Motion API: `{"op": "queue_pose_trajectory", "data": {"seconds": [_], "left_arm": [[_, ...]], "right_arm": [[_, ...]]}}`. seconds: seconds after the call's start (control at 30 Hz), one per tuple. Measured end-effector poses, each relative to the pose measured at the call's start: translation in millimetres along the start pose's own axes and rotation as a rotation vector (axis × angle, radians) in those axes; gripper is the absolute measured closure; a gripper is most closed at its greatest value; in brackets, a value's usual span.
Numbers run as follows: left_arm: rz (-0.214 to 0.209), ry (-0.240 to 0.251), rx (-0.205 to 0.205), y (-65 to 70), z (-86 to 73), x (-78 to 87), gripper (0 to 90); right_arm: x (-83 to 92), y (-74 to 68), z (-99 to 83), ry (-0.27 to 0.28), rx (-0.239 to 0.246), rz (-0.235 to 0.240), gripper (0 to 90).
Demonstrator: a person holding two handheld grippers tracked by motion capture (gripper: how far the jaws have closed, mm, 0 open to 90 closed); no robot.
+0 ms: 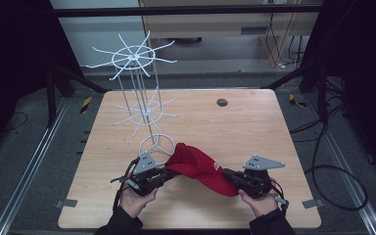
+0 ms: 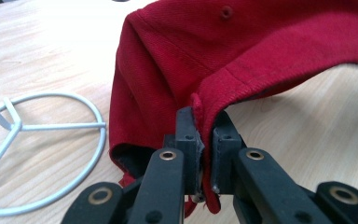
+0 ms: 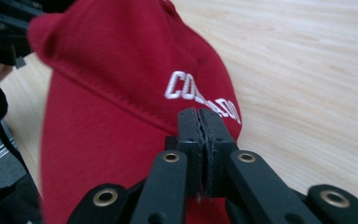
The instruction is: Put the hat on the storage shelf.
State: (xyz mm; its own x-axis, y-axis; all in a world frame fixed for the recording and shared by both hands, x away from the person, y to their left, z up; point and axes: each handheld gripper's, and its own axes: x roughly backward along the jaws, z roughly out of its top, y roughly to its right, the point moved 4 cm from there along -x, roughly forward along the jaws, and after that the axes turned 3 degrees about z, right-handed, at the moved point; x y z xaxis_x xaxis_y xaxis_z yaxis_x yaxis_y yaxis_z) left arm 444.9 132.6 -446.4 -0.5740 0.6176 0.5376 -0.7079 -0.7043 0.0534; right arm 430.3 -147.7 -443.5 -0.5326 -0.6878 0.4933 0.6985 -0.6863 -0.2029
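Red baseball cap (image 1: 199,168) sits low over the near half of the wooden table (image 1: 254,122), stretched between my two grippers, with its long axis running left to right along the near edge. White embroidered lettering (image 3: 200,95) marks its front, just above the brim (image 1: 225,185), which points toward my right hand. The rear of the crown faces left, touching or just over the ring base (image 1: 156,145) of the white wire hat rack (image 1: 136,88); I cannot tell which.

What matters for the coming move, as I judge it, is that the rack stands behind and to the left of the cap, so the cap has to travel up and away from the near edge, and my left hand is the nearer one to it.

My left gripper (image 2: 205,126) has its jaws clamped on the rear hem of the cap, the red band pinched between the pads. My right gripper (image 3: 199,123) has its jaws pressed together on the brim's edge, with the red brim running beneath them. Both hands (image 1: 136,199) come in low from the near edge, grippers angled inward toward each other and roughly level with the table.
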Motion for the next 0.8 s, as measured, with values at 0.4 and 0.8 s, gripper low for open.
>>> {"op": "queue_pose_trajectory", "data": {"seconds": [0.4,0.8], "left_arm": [[0.005,-0.102,-0.037,1.5,-25.1,-5.7,83.8],[0.069,-0.189,-0.055,-12.3,-51.9,5.5,63.2]], "right_arm": [[-30.8,-1.6,-32.4,-0.134,0.015,0.002,88.6],[-27.7,2.4,-26.0,-0.060,0.036,-0.032,83.0]]}}
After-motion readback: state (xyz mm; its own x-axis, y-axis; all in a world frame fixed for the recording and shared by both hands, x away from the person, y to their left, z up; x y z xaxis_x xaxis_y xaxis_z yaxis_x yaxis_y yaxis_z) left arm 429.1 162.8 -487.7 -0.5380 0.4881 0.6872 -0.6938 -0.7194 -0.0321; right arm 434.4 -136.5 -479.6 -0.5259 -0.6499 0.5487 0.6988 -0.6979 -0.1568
